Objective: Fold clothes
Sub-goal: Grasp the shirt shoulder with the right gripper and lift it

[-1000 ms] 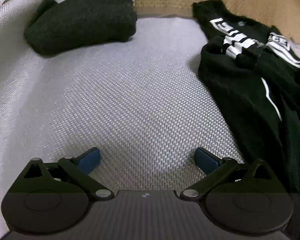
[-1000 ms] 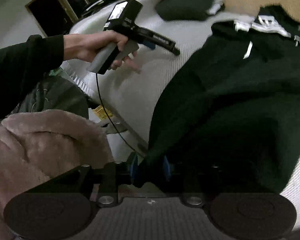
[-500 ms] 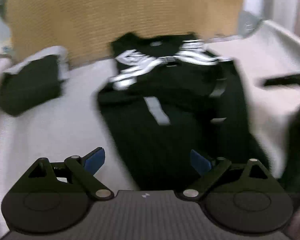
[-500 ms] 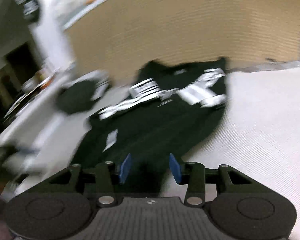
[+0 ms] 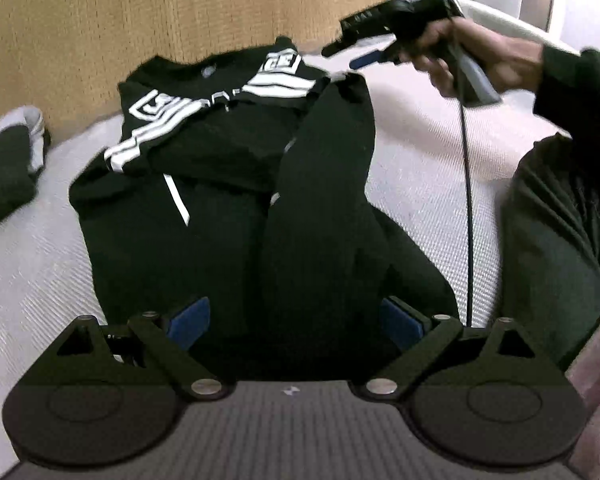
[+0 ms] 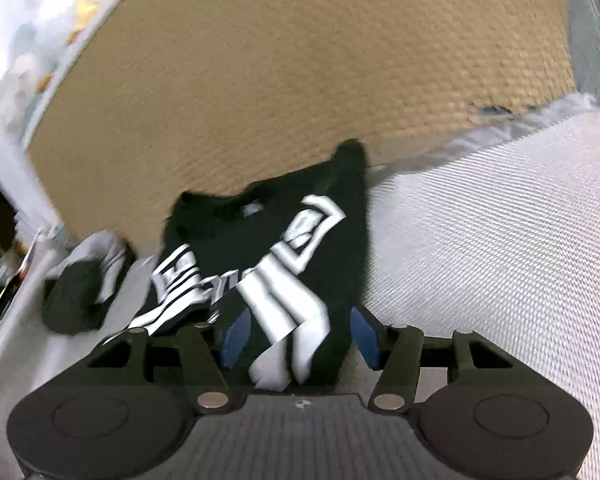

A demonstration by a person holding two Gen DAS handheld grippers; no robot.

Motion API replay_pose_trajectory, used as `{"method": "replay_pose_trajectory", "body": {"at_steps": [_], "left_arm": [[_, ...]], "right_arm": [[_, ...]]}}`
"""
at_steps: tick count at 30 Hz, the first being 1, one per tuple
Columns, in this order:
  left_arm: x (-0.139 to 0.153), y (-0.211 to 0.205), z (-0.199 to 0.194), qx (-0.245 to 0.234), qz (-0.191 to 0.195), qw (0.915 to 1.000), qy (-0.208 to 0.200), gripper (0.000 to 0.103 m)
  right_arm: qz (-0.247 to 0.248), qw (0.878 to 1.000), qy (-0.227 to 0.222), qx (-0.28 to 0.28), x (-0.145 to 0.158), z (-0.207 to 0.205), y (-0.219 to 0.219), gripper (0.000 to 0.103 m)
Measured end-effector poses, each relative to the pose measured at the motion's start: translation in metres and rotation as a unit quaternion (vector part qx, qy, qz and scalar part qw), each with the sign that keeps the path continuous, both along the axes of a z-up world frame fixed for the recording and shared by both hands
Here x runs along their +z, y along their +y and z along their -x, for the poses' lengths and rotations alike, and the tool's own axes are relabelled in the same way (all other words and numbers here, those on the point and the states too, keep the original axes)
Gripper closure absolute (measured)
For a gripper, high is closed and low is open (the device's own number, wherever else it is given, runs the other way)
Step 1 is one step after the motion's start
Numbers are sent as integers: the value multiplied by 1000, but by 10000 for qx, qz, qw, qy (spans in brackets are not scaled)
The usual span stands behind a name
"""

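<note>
A black jersey [image 5: 228, 184] with bold white striped lettering lies lengthwise on a white, coarsely woven mattress [image 5: 420, 168], its collar toward the tan woven headboard [image 5: 180, 12] at the top of the frame. The left gripper [image 5: 296, 320] hangs over the hem at the lower centre, its blue-padded jaws wide apart and holding nothing. The right gripper [image 6: 296, 336], held by a hand [image 5: 472, 60] in a dark sleeve at upper right, has just been opening its jaws; soft cloth shows between them, unpinched. A folded dark garment [image 5: 8, 176] with a grey edge rests at the left edge.
</note>
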State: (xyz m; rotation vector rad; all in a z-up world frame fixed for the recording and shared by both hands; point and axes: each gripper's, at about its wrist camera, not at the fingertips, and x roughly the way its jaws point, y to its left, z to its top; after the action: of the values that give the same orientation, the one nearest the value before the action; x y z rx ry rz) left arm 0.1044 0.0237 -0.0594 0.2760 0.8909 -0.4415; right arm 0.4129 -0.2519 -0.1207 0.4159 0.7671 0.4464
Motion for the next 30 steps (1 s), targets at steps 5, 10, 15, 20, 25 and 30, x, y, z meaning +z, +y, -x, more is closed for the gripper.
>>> {"method": "replay_pose_trajectory", "body": {"at_steps": [5,10,15,20,25,30], "left_arm": [[-11,-9,8,-195,-402,9990,-5,11],[-21,-12,16,-168,-486,9987,64,16],[-25,-21,26,-376,-799,9960,-94,19],[-30,-21,27,-362,-805,9961,-97,24],[-38,-16,23,-247,-824,9963,74,38],[-42,-3,19,-65,-557,9978,364,65]], "right_arm": [[-138,9997,218,-46,-18,-31,-5,43],[-209,9996,154,-52,-33,-52,-4,43],[-557,9984,64,22,-47,-72,-8,43],[-1032,9946,56,34,-58,-88,-11,43],[-1164,9932,51,28,-63,-97,-9,52],[-794,9966,-153,128,-55,-98,1,84]]}}
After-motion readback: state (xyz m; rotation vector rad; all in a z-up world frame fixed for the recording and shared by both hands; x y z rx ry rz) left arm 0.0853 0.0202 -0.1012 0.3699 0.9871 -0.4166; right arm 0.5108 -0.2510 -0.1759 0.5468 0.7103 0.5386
